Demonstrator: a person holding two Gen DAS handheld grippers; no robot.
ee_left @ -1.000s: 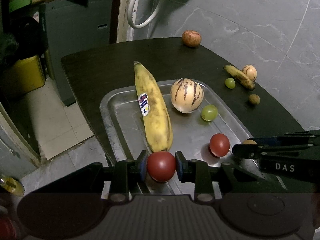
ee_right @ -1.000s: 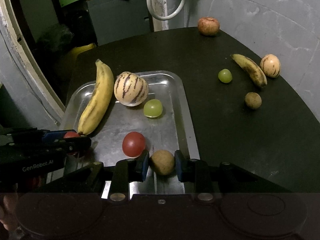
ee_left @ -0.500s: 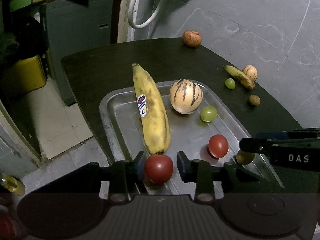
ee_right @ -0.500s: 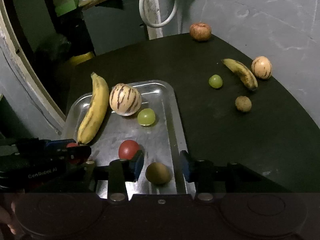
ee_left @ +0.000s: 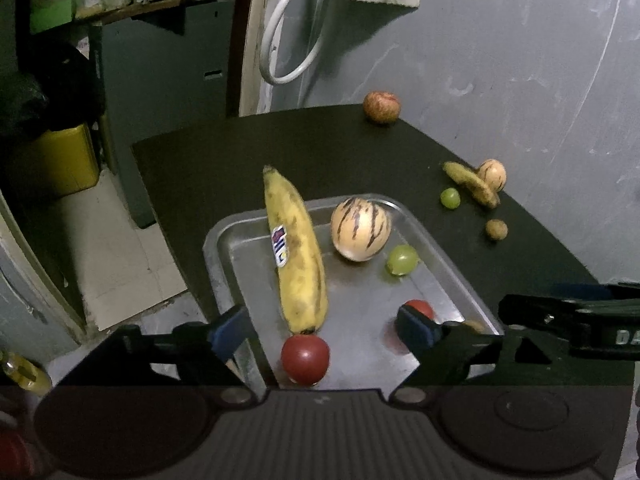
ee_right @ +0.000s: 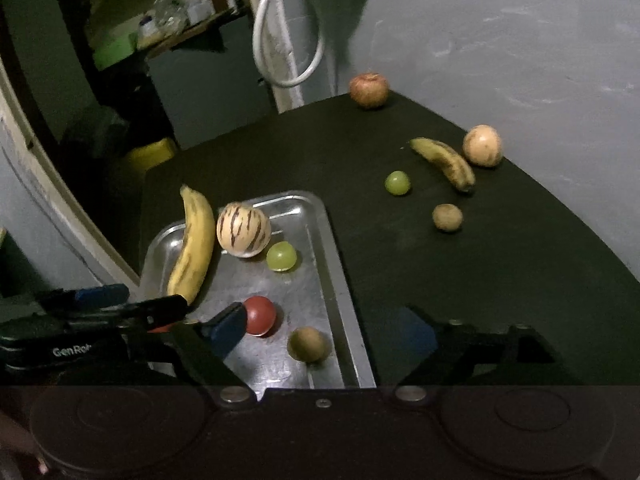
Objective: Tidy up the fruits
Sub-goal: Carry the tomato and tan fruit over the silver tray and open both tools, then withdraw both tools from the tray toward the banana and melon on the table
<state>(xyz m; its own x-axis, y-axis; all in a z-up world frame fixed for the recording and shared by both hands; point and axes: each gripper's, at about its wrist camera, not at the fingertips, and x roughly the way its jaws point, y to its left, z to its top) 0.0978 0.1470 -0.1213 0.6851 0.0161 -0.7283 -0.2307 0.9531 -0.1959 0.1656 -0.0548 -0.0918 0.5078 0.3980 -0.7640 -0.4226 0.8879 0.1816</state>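
A metal tray (ee_left: 228,240) (ee_right: 332,240) on the black table holds a large banana (ee_left: 298,256) (ee_right: 196,240), a striped melon (ee_left: 360,228) (ee_right: 243,230), a green grape (ee_left: 402,260) (ee_right: 281,256), two red tomatoes and a brown fruit (ee_right: 307,344). My left gripper (ee_left: 322,330) stands open above the near tomato (ee_left: 305,360), which lies on the tray. My right gripper (ee_right: 320,330) is open too, raised over the brown fruit, with the other tomato (ee_right: 260,315) (ee_left: 420,307) beside its left finger.
On the bare table lie an apple (ee_right: 369,90) (ee_left: 381,107) at the far end, a small banana (ee_right: 444,162), a pale round fruit (ee_right: 482,145), a second grape (ee_right: 397,183) and a small brown fruit (ee_right: 447,217). A grey wall borders the table's right side.
Both grippers opened wide and drew back and up. The left one let go of the tomato, the right one let go of the brown fruit; both fruits now rest on the tray.
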